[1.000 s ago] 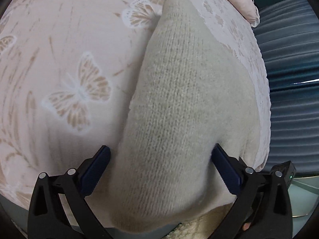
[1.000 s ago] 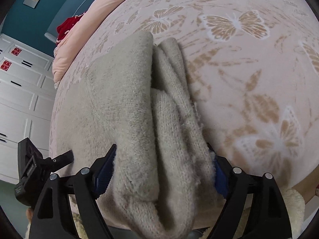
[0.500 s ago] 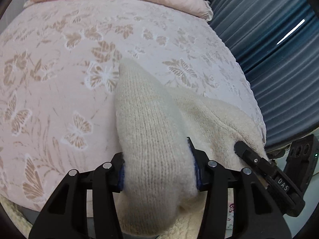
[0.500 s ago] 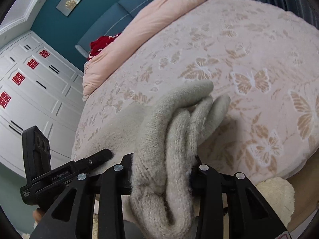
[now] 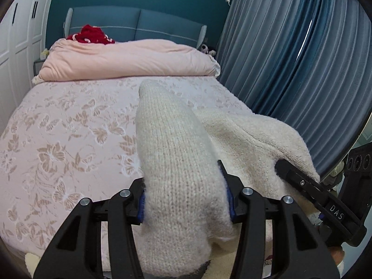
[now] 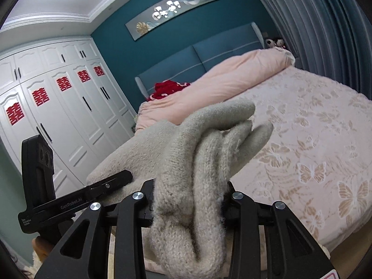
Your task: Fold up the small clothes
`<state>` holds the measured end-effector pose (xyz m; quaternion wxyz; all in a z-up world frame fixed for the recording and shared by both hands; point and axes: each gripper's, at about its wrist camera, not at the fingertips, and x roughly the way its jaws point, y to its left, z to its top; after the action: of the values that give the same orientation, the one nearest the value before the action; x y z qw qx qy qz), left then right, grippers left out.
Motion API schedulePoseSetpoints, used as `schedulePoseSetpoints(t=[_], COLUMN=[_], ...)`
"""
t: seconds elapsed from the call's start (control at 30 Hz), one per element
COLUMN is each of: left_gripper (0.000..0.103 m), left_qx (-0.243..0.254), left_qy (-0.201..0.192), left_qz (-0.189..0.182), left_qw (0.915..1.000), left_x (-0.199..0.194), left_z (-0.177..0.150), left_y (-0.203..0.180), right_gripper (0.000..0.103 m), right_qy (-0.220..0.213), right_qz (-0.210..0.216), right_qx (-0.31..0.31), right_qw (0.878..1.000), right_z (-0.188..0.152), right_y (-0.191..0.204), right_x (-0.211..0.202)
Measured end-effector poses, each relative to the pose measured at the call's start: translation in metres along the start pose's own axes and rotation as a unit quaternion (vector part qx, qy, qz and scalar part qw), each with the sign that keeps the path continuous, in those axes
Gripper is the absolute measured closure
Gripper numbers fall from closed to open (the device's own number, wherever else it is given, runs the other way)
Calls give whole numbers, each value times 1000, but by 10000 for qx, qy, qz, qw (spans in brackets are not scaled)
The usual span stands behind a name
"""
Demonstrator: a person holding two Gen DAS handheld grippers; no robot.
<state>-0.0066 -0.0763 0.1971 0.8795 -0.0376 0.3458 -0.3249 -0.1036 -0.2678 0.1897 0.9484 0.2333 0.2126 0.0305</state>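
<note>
a bed (image 5: 69,144) in a pink butterfly-print cover fills the room, its near edge cut off at the bottom of both wrist views. a rolled pink duvet (image 5: 130,60) lies across the head end, hiding most of a red garment (image 5: 91,36) behind it; what that garment is cannot be made out. folded blue curtains (image 5: 302,65) run down one side, and white wardrobe doors (image 6: 58,116) with red paper cut-outs line the other. a small plush toy (image 6: 274,42) beside the headboard is too small to identify.

over the near end of the bed hangs a cream knitted garment (image 5: 176,162), held up off the cover between the two tools. its lower part drops out of view beneath them, so its full shape cannot be told.

the left gripper (image 5: 184,200) is clenched on a thick fold of the knit, blue pads pressed into both flanks of the bundle. the right gripper (image 6: 189,205) is likewise clamped on several bunched layers of the same garment, its pads buried in the wool and hardly visible. each tool shows in the other's view, lying against the stretch of knit between them.
</note>
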Motion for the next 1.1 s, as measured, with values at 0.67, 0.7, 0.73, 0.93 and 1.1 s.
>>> schedulePoseSetpoints(t=[0.67, 0.7, 0.73, 0.93, 1.1], left_gripper=[37, 39, 41, 27, 15], left_qx=[-622, -706, -766, -988, -1733], left_qy=[301, 656, 948, 1175, 1306], left_qz=[1130, 1498, 1827, 1769, 1375], left_qw=[9912, 9840, 9756, 9722, 9664], left_x=[27, 47, 56, 55, 77], left_z=[-71, -94, -114, -151, -154], left_y=[208, 223, 234, 246, 257], right_gripper=[49, 51, 56, 36, 25], right_qy=[1982, 2378, 2530, 2205, 2690], right_qz=[-650, -972, -930, -687, -719], right_qx=[-314, -234, -8, 176, 381], right_qw=[9775, 9662, 9630, 9728, 9597], right_z=[-143, -165, -179, -169, -174], right_y=[3, -10, -19, -17, -23], right_x=[211, 222, 223, 219, 259])
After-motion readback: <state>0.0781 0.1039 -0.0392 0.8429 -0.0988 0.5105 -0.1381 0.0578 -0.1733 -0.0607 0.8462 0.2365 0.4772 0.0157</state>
